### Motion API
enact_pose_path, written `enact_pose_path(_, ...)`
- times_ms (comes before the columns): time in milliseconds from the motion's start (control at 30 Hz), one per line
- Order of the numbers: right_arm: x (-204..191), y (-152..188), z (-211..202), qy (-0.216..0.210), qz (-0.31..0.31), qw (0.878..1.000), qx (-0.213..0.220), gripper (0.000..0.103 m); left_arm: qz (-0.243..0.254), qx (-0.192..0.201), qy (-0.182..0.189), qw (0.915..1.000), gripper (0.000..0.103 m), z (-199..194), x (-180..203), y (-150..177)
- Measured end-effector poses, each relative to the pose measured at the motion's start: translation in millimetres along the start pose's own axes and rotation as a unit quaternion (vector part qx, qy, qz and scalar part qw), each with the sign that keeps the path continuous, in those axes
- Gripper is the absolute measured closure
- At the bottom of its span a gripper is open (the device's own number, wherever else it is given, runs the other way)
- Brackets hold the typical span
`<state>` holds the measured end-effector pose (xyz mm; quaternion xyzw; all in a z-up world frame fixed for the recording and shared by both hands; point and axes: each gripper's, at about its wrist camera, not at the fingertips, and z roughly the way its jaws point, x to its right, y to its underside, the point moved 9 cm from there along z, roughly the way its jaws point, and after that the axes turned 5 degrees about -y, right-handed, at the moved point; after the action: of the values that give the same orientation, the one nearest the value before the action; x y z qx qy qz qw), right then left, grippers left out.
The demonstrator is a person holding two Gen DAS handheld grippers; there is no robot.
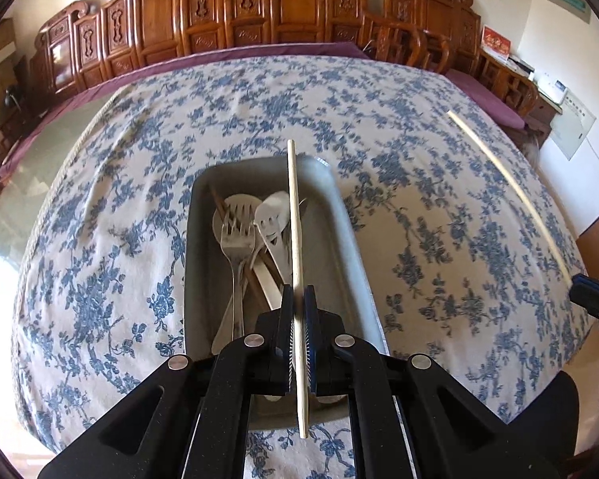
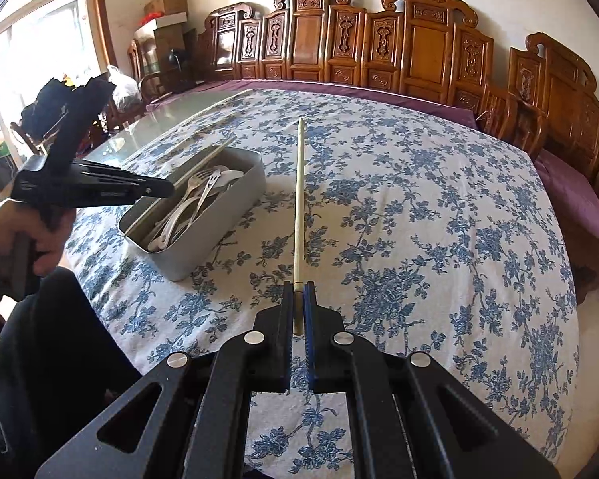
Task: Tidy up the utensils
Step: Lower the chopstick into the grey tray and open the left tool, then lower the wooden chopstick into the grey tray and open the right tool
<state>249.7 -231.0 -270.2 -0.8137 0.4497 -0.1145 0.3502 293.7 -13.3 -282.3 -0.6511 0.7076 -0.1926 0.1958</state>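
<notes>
**Both jaws clamped on a chopstick each, left one over the tray**

Left gripper (image 1: 298,299): my jaws are closed on a pale cream chopstick (image 1: 295,215), gripped partway along its length, the tail end sticking back past the pads. It hangs over the grey rectangular metal tray (image 1: 349,247), running lengthwise along the tray's right half; can't tell if it touches anything inside.

Tray contents: steel fork (image 1: 237,235), white slotted spoon (image 1: 273,219), a round white spoon behind the fork, brown chopsticks underneath. All piled loosely.

Right gripper (image 2: 298,293): jaws closed on a second pale chopstick (image 2: 298,199), held near its thick end, tip pointing to the far side, above the blue-floral white tablecloth (image 2: 439,239) on the table.

From the right wrist view, the tray (image 2: 203,247) sits to the left, with the left gripper (image 2: 155,189) over its near end and the person's hand (image 2: 28,235) on the handle. Carved wooden chairs (image 2: 419,48) line the far side.
</notes>
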Motion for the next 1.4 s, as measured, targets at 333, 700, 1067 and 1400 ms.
enact_pose_path(333, 1, 8, 10, 0.002, 0.006, 1.0, -0.013, 0.097, -0.003, -0.014, 0.004, 0.9999, 0.099, 28, 5, -3)
enact_pose_path(700, -8, 6, 22, 0.003, 0.004, 1.0, -0.022, 0.097, -0.001, -0.022, 0.007, 0.9997, 0.09, 35, 6, 3)
enact_pose_path(1067, -49, -15, 32, -0.017, 0.005, 1.0, -0.012, 0.097, 0.001, 0.009, 0.005, 0.9999, 0.086, -8, -20, 4)
enact_pose_path(1400, -88, -32, 51, -0.036, 0.028, 0.999, -0.014, 0.097, -0.003, 0.047, -0.004, 0.9989, 0.065, -54, -49, 2)
